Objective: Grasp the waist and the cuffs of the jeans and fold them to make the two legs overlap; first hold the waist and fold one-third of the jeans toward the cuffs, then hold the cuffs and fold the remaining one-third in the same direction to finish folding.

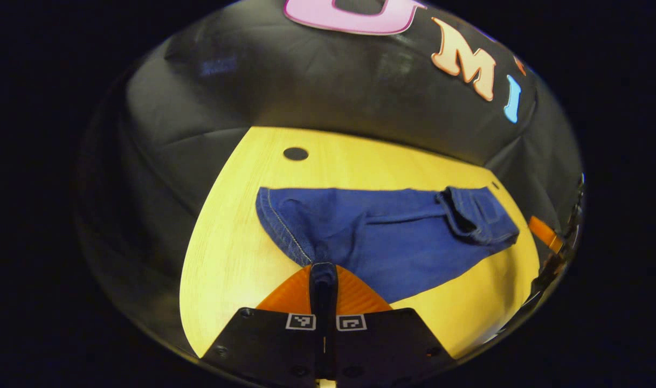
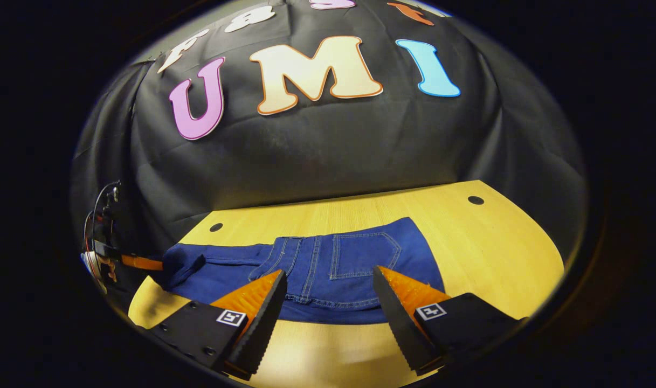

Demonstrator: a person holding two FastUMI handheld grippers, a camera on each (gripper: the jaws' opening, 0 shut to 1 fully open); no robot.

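On the table point(image 2: 495, 248), left tool point(image 1: 323, 269) pinches jeans point(image 2: 328, 264); right tool point(image 2: 328, 280) spread.

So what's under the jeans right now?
Under the jeans lies the wooden table, bare around them. The left claw pinches one edge. Anything beneath the denim is hidden.

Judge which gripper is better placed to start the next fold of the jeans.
Left. The left gripper is already shut on the jeans at the cuff end, while the right gripper hangs open near the waist, gripping nothing.
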